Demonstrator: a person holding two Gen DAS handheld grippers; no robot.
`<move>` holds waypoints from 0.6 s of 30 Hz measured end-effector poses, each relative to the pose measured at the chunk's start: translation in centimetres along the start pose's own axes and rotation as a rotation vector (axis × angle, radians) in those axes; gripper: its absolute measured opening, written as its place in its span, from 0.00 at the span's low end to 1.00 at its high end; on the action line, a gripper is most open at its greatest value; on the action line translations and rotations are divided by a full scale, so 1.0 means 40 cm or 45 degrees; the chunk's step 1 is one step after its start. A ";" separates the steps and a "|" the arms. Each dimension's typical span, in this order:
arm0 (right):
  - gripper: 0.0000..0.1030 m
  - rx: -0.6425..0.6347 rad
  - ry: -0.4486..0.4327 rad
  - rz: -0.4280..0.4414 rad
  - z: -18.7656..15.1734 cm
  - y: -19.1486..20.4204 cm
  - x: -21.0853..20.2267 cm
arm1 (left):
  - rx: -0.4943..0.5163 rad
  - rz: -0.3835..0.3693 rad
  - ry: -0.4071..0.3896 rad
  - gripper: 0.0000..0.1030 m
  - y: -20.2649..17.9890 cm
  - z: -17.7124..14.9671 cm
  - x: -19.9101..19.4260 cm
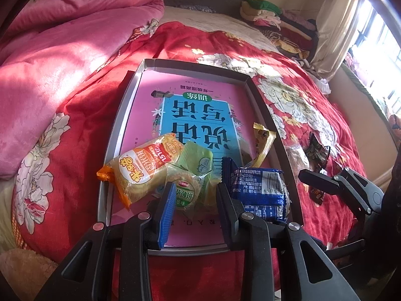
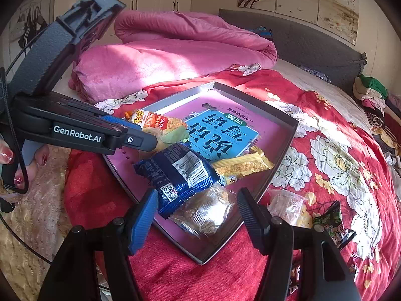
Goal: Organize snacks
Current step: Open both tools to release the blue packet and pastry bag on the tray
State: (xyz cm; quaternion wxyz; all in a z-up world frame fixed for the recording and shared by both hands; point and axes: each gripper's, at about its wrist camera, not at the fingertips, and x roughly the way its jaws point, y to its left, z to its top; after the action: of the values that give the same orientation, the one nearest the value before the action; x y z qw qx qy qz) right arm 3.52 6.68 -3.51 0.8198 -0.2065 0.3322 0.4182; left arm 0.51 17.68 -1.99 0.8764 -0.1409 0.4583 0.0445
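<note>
Two hand-held grippers work over a shallow grey tray (image 1: pixel 269 115) set on a red floral bedspread (image 2: pixel 338 155). A pink-and-blue book (image 1: pixel 195 115) lines the tray floor, and the snacks lie on it at the near end: an orange packet (image 1: pixel 140 165), a green packet (image 1: pixel 193 175), a blue packet (image 2: pixel 180 173), a yellow packet (image 2: pixel 240 163) and a clear-wrapped cake (image 2: pixel 205 213).

The left gripper (image 1: pixel 195 200) has its jaws drawn narrow about the green packet; whether the pads truly press the wrapper cannot be told from this angle, for a little daylight seems to remain at the right pad.

The right gripper (image 2: pixel 198 215) stands with its jaws apart, one either side of the clear cake, neither pad touching it; the cake rests inside the tray against the near wall, partly under the blue packet.

Outside the tray, on the bedspread to the right, lie a second clear packet (image 2: pixel 285 203) and a dark packet (image 2: pixel 333 223), probably yet to be gathered.

Hazards, as judged:
- The tray sits on soft bedding, so a downward push at its near corner may tip it and spill the pile.
- The packets overlap; lifting the green one may drag the orange one over the rim.
- The grippers are close, so a sideways reach by either may strike the other.
</note>
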 end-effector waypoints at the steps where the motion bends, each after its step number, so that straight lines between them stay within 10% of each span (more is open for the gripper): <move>1: 0.63 0.009 -0.001 0.000 0.001 -0.003 0.000 | 0.002 -0.005 -0.011 0.34 -0.002 0.001 -0.005; 18: 0.64 0.102 -0.015 -0.044 0.003 -0.047 -0.013 | 0.042 -0.073 -0.124 0.56 -0.031 0.010 -0.047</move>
State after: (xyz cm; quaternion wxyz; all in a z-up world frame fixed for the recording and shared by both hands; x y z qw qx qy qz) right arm 4.87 5.40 -2.94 0.8364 -0.1767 0.3403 0.3917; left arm 0.01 16.70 0.01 0.9007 -0.1372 0.4118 0.0187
